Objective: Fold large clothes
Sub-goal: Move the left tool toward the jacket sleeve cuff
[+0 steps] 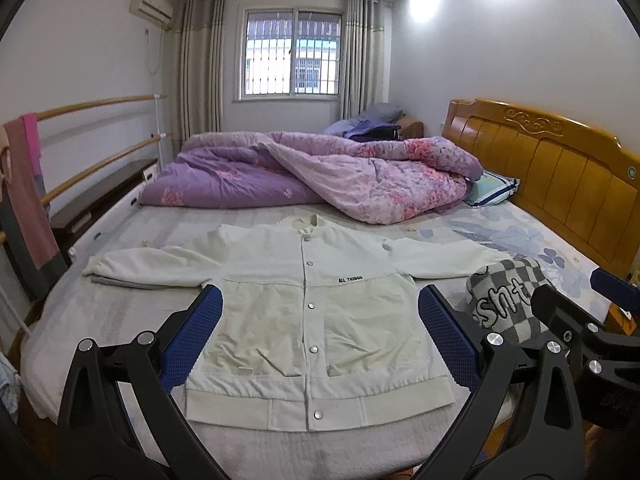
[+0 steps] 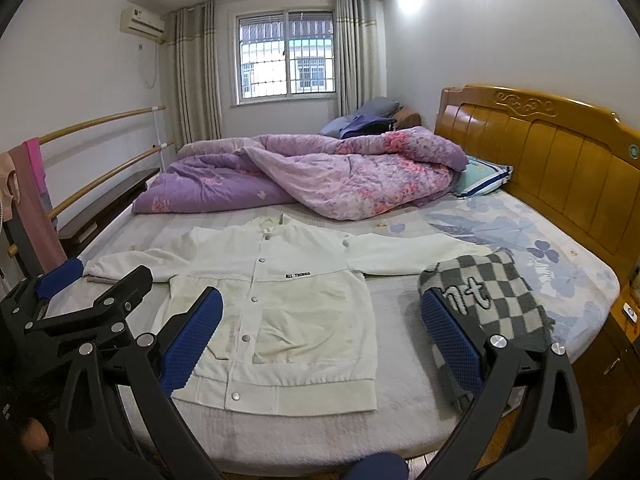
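Note:
A white snap-button jacket [image 1: 308, 312] lies flat and face up on the bed, sleeves spread to both sides, hem toward me; it also shows in the right wrist view [image 2: 280, 308]. My left gripper [image 1: 318, 300] is open and empty, held above the near edge of the bed over the jacket's lower half. My right gripper [image 2: 322, 304] is open and empty, held to the right of the left one, above the jacket's right side. Its black frame shows at the right of the left wrist view [image 1: 592, 344].
A folded grey-and-white checkered garment [image 2: 492, 304] lies on the jacket's right sleeve end. A crumpled purple floral quilt [image 1: 320, 176] fills the far half of the bed. A wooden headboard [image 1: 560, 176] stands at right, a rail with hanging clothes [image 1: 28, 184] at left.

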A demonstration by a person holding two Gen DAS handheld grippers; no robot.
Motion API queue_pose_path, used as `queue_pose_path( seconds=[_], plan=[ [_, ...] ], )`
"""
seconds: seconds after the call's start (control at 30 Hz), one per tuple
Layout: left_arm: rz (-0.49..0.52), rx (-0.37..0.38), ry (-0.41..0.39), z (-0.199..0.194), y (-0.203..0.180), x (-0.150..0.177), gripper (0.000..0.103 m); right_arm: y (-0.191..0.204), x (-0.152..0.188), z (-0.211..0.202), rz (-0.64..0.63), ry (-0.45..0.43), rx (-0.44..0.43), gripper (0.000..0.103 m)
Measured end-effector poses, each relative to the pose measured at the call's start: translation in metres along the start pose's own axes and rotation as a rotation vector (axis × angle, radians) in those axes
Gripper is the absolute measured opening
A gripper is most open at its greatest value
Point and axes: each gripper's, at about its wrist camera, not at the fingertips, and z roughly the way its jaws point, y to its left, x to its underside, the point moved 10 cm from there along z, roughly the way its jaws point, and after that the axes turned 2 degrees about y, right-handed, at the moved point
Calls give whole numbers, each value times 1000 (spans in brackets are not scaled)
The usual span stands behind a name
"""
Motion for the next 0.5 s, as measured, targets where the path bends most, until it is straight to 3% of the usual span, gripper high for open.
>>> queue_pose_path(
  seconds=[0.27, 0.5],
  plan=[
    [-61, -49, 64, 85, 54, 5, 98, 42, -1, 94, -43, 81, -42, 96],
    [-79, -105, 104, 195, 123, -7, 98, 93, -16, 228, -36, 148, -114, 96]
  ],
)
